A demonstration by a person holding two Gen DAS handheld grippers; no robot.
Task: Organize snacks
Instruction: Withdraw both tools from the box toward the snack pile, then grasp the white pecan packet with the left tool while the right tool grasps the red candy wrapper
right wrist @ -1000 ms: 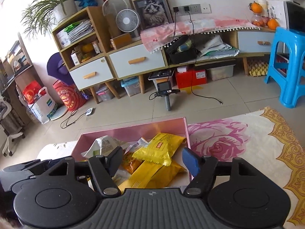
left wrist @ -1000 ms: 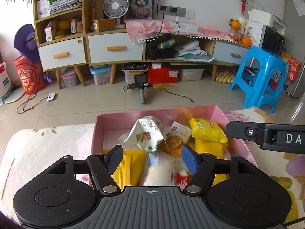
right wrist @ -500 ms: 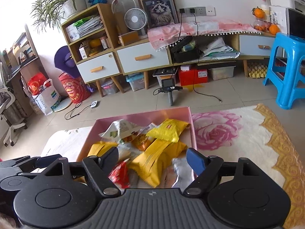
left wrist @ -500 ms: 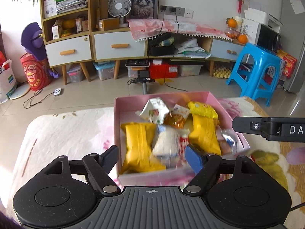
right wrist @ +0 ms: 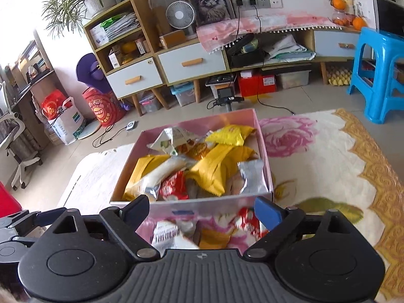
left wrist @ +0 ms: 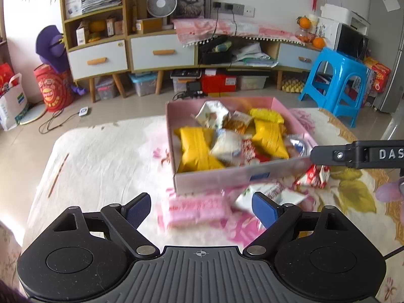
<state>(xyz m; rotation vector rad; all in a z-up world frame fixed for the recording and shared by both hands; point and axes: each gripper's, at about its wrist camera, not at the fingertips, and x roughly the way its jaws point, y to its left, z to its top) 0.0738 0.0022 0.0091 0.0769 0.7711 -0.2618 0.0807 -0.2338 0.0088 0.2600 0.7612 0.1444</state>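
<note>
Both tongs are released and grasp nothing: the left gripper (left wrist: 200,208) hovers over a pink packet (left wrist: 194,210) on the cloth, the right gripper (right wrist: 202,210) over loose packets (right wrist: 176,232) just before the box (right wrist: 263,151). Most snacks (left wrist: 232,139) lie in the box; seemingly a few remain outside to collect.

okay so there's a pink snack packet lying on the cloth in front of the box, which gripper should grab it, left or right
Left, probably. The pink packet lies between the open left gripper's fingers, in front of the pink box. The open right gripper faces other loose packets by the box wall; the pink one isn't clearly in its view.
</note>
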